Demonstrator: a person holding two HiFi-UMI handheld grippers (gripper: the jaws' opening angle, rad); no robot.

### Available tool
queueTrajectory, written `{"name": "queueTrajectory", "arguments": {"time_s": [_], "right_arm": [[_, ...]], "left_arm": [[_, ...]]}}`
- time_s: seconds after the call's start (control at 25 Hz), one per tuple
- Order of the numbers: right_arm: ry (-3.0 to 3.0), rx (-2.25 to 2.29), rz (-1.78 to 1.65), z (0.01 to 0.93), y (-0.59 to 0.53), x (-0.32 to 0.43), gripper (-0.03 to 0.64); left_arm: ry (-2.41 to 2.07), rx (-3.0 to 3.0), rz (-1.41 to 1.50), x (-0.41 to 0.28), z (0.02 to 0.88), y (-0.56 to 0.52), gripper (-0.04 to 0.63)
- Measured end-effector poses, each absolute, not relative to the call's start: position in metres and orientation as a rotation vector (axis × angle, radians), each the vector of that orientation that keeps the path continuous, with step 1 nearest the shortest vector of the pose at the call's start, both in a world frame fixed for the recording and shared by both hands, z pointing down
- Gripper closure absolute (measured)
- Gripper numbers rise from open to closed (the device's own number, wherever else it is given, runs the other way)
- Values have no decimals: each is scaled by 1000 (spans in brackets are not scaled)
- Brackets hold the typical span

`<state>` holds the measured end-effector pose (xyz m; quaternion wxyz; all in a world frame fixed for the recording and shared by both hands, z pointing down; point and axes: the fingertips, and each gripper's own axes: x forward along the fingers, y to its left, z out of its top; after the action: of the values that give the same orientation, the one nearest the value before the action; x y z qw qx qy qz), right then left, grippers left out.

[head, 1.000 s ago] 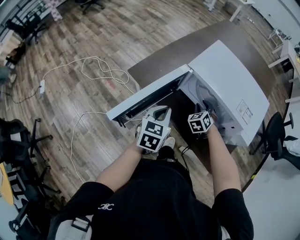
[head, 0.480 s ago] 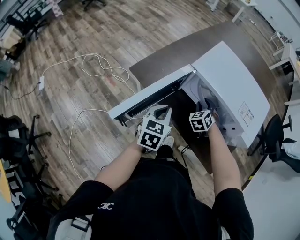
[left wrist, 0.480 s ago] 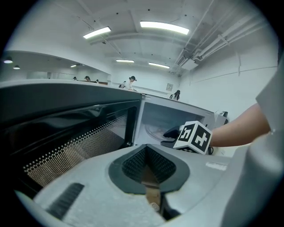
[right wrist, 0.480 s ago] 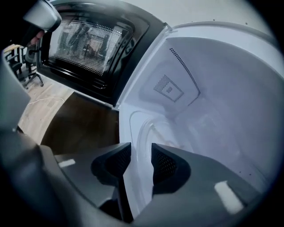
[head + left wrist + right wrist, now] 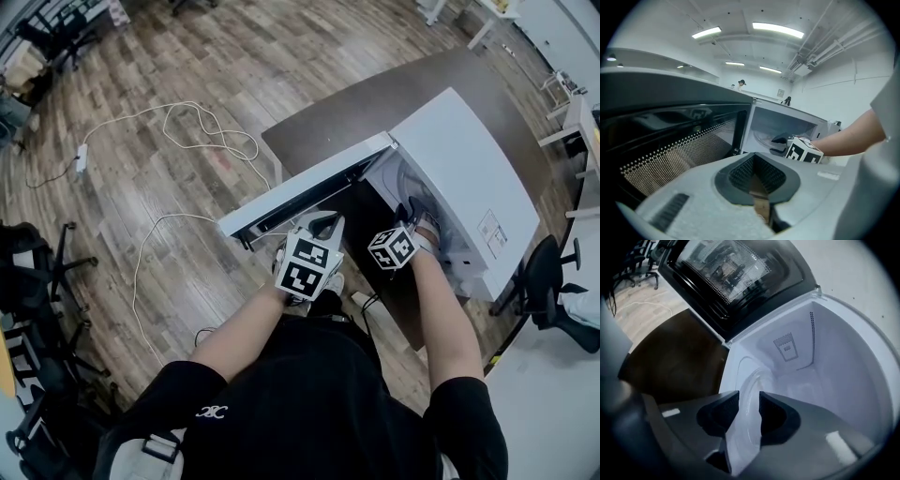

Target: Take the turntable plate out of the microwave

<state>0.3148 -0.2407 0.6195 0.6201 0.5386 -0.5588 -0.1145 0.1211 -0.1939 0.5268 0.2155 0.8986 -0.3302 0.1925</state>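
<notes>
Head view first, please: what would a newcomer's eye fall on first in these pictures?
The white microwave on the dark table dominates, its door swung wide open. The right tongs reach into its cavity, shut on the rim of the glass plate. The left tongs hang shut and empty just outside the door.
</notes>
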Motion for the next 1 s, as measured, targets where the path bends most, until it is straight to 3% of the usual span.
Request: {"name": "queueTrajectory", "arguments": {"time_s": [0.48,0.64,1.0], "right_arm": [[-1036,1326,-275,620,-244,333,500],[-1012,1355,-194,626,-242,345,556],[-1044,1360,-165,630,-241,345,588]], "left_arm": [[-889,2483,526,119,528,-188,588],[-890,2477,530,119,531,-187,588],[-887,2476,541,123,534,-184,588]]}}
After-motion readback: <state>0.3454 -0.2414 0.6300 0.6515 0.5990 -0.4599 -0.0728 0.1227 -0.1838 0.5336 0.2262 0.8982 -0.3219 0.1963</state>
